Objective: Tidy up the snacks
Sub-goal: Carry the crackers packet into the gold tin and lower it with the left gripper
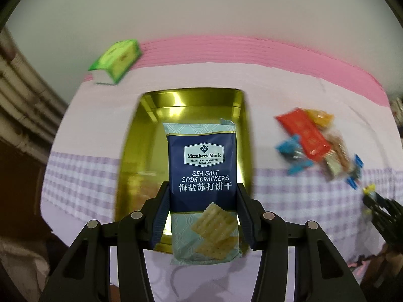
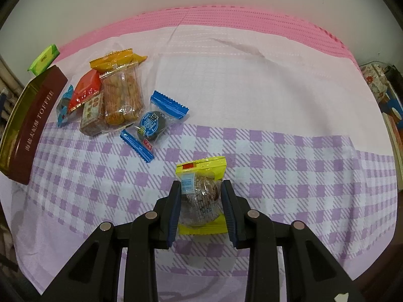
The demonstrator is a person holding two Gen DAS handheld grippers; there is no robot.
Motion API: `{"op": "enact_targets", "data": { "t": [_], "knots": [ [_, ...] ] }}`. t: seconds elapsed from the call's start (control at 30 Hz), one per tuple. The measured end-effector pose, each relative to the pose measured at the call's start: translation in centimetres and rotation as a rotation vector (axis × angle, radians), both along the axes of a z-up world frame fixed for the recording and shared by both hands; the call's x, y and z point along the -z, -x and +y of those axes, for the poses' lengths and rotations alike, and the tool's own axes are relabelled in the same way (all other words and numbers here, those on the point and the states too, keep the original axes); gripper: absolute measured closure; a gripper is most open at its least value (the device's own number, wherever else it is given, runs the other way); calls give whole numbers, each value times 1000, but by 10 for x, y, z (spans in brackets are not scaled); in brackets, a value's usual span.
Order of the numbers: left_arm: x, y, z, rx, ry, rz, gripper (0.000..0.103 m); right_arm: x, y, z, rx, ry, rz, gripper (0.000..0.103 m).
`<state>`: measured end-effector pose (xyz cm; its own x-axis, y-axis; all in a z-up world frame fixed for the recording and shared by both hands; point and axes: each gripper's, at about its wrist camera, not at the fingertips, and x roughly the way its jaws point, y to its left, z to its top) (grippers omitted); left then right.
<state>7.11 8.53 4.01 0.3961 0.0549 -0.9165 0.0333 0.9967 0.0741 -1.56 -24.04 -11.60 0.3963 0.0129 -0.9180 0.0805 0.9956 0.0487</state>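
Centrally, left gripper [image 1: 202, 201] pinches a navy-and-pale-blue soda cracker packet [image 1: 202, 176], held upright over the open gold metal tin [image 1: 148, 136] mid-frame. Right gripper [image 2: 201, 201] clamps a yellow-edged clear wrapper with a brown round snack [image 2: 200, 198] above the purple checked cloth [image 2: 277, 156]. Loose wrapped snacks [image 2: 118, 95] lie upper left.

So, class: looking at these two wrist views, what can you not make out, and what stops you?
- Left wrist view: most of the gold tin's floor, hidden by the cracker packet in the left gripper.
- Left wrist view: print on the snack pile, smeared by motion blur.
- Right wrist view: the tin's inside; only its brown side shows.
- Right wrist view: the label on the yellow-wrapped snack, too small, flanked by the right gripper.
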Motion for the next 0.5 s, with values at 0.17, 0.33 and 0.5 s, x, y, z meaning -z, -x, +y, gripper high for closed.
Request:
{"op": "enact_targets", "data": {
  "t": [0.17, 0.33, 0.5],
  "knots": [
    [10, -12, 35, -23, -41, -2, 52, 0, 0, 2, 12, 11, -1, 72],
    [33, -18, 49, -27, -74, 26, 52, 0, 1, 1, 19, 16, 1, 72],
    [50, -17, 50, 8, -109, 47, 52, 0, -1, 2, 29, 19, 6, 72]
  ]
}}
